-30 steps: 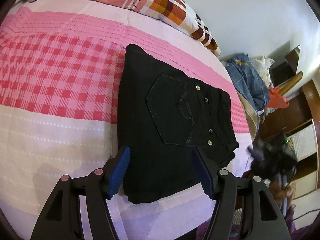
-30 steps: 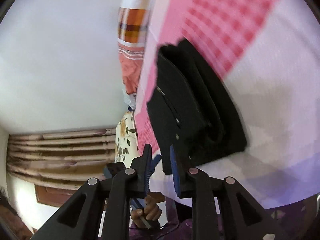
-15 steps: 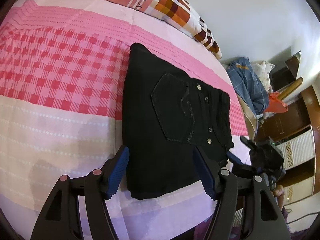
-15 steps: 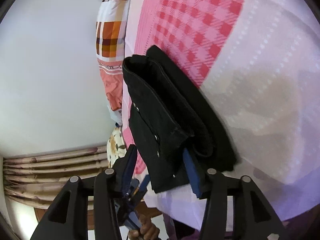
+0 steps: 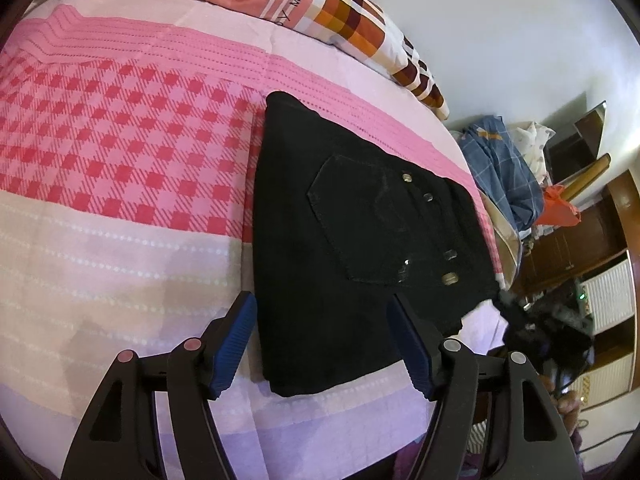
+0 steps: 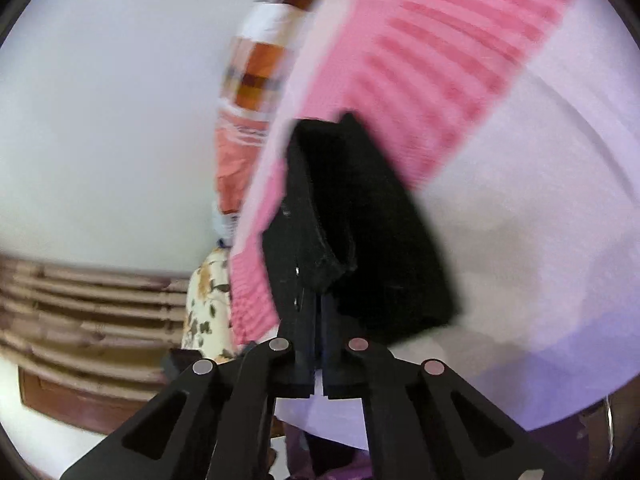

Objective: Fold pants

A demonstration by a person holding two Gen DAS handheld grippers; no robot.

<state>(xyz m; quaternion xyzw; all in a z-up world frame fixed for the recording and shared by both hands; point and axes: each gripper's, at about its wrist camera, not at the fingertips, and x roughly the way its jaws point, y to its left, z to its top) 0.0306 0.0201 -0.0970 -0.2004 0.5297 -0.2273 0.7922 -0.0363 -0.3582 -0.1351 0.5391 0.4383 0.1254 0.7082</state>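
The black pants (image 5: pixel 360 260) lie folded into a compact stack on the pink checked bedsheet (image 5: pixel 120 160), back pocket and metal studs facing up. My left gripper (image 5: pixel 320 304) hovers over their near edge. Its jaws are opening, and the blue pads stand wide on either side of the cloth without pressing it. My right gripper (image 6: pixel 318 296) is shut, its tips at the near corner of the pants (image 6: pixel 372 216). That view is blurred, so cloth between the tips cannot be made out. In the left wrist view the right gripper (image 5: pixel 536 324) is a dark blur beside the pants' right corner.
A patchwork pillow (image 5: pixel 320 0) lies along the far side of the bed by a white wall. Past the bed's right edge are a heap of blue clothes (image 5: pixel 500 168) and wooden furniture (image 5: pixel 580 232). A person's hand (image 5: pixel 568 404) shows low on the right. Brown curtains (image 6: pixel 80 300) hang to the left.
The right gripper's jaws opened around the pants' near corner, then snapped shut, and its view swung and blurred. The left gripper stayed in place with its jaws a little wider.
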